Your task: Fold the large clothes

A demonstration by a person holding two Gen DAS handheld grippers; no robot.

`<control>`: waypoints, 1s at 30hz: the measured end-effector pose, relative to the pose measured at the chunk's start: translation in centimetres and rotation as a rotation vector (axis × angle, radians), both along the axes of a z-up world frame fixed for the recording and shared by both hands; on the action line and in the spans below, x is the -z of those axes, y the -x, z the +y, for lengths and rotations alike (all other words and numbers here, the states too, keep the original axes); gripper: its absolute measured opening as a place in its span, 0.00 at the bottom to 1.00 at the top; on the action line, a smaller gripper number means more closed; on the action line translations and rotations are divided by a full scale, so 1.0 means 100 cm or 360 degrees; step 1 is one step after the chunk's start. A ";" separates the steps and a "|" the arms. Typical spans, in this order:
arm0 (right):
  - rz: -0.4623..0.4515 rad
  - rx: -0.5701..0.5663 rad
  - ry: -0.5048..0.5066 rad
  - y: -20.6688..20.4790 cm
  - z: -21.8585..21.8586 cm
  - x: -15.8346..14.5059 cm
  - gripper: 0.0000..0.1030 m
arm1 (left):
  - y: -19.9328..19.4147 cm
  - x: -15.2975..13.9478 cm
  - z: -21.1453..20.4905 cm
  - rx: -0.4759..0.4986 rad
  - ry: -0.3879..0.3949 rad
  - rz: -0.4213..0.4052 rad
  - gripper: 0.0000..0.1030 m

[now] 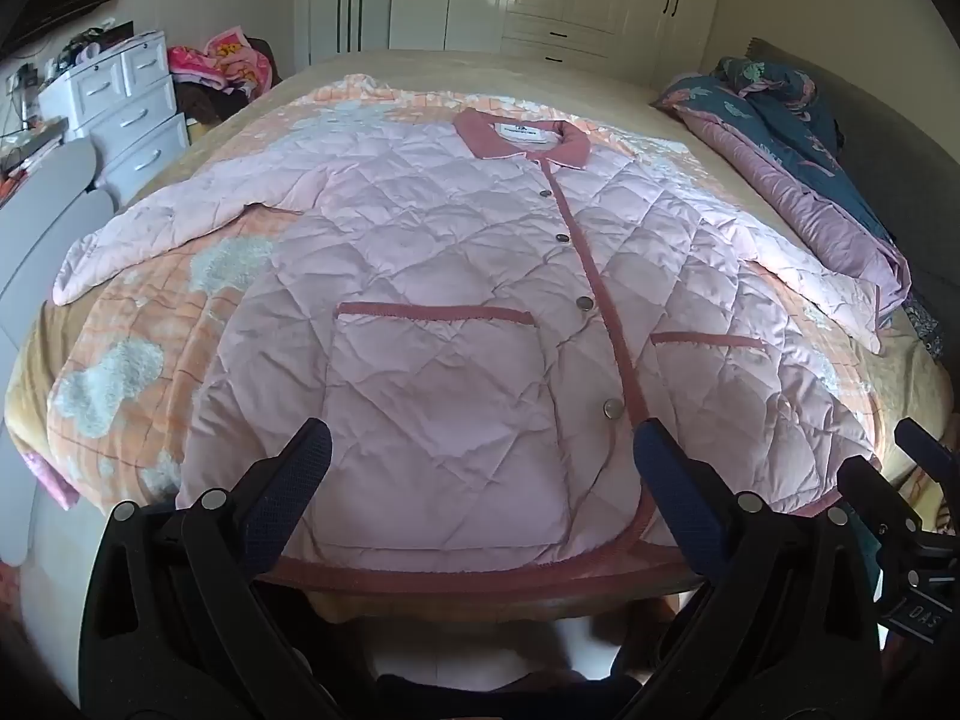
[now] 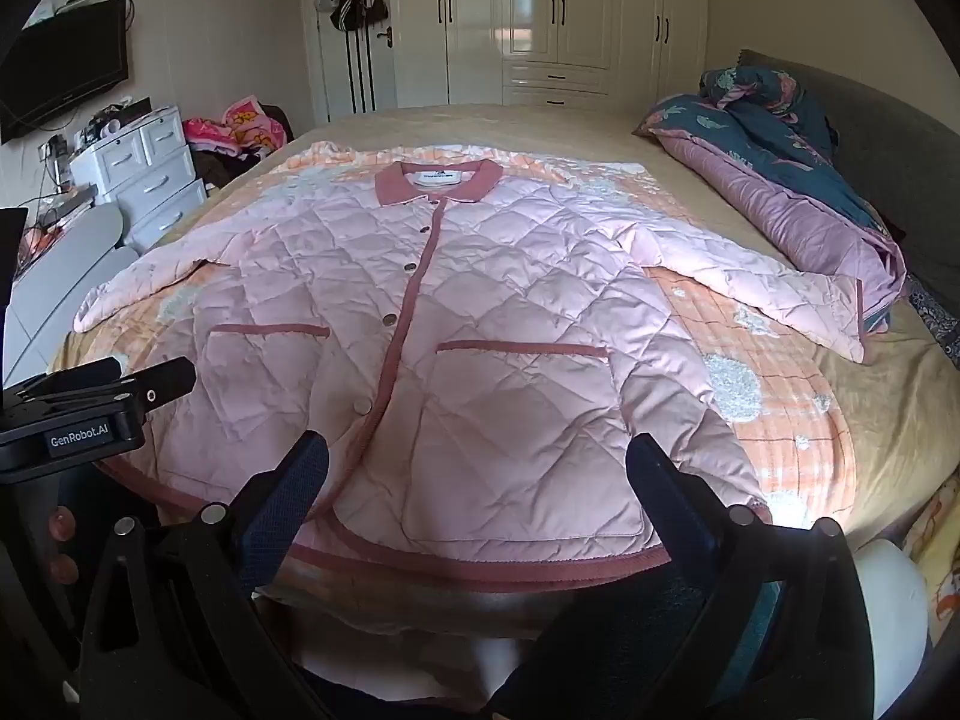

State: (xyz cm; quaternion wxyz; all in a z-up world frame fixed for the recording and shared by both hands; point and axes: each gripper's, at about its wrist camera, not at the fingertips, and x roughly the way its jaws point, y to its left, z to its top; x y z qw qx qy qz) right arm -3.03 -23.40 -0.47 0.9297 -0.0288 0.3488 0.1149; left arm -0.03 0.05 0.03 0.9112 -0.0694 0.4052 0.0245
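Note:
A pink quilted jacket [image 1: 456, 300] [image 2: 456, 324] with a dark pink collar [image 1: 522, 144], trim and snap buttons lies flat and buttoned on the bed, front up, both sleeves spread outward. Its hem [image 1: 480, 576] [image 2: 480, 570] runs along the near bed edge. My left gripper [image 1: 483, 444] hovers open above the hem, nothing between its fingers. My right gripper [image 2: 477, 456] also stands open over the hem, holding nothing. In the right wrist view the left gripper's body [image 2: 78, 414] shows at the left edge; the right gripper's body [image 1: 918, 516] shows at the right edge of the left wrist view.
An orange patterned blanket [image 1: 120, 360] [image 2: 780, 360] lies under the jacket on the tan bed [image 2: 888, 408]. A rolled blue and pink quilt [image 1: 810, 168] [image 2: 798, 180] sits at the right by the grey headboard [image 2: 888, 144]. White drawers [image 1: 126, 114] and a wardrobe [image 2: 540, 18] stand beyond.

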 end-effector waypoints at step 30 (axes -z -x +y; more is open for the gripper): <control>0.0008 0.0009 0.0001 -0.001 -0.005 -0.001 0.96 | 0.000 0.001 -0.002 0.0002 -0.0023 0.0002 0.92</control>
